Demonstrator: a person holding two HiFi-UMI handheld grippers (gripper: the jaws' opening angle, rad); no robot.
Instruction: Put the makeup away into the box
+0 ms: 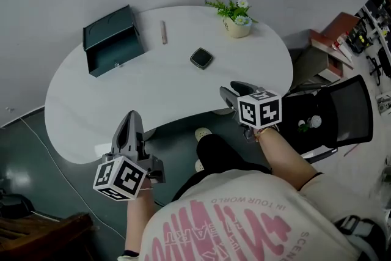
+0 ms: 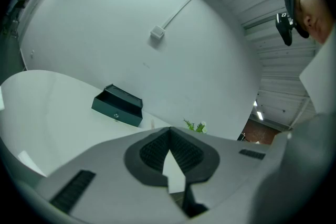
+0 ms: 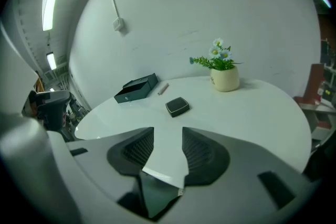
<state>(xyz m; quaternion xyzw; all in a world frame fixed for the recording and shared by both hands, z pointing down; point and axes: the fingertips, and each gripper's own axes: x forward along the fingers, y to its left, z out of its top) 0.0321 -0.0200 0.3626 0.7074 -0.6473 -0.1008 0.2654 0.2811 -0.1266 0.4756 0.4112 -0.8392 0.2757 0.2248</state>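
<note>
Nearest the head camera: the person's pale shirt with pink print, dark trousers below it, one light shoe at the table's near edge.

Left gripper: I read the jaws as pressed together, tips meeting, nothing between them. In the head view it's at lower left, off the table's near edge, over the dark floor, pointing toward the table.

Right gripper: jaws spread, only bare tabletop in the gap, nothing pinched. It hangs at the near right edge of the table, angled down at it, marker cube facing up.

Black chair is just right of the right gripper.

Table: white, kidney-shaped, glossy.

Makeup, both pieces loose on the tabletop and outside the box:
- Compact: small, dark, square with rounded corners, lying flat near the table's middle, ahead of the right gripper. Well apart from both grippers.
- Slim stick: brownish, lying flat farther back, between the compact and the box and touching neither. Can't tell what kind of makeup it is.

Box: dark green, on the far left part of the table, lid open and standing up behind it, small round clasp on the front wall. Can't make out the inside.

Potted plant: cream pot, green leaves, small pale flowers, far right side of the table, upright.

Behind it all is a plain grey wall. Clutter of boxes sits at the far right edge of the head view.
</note>
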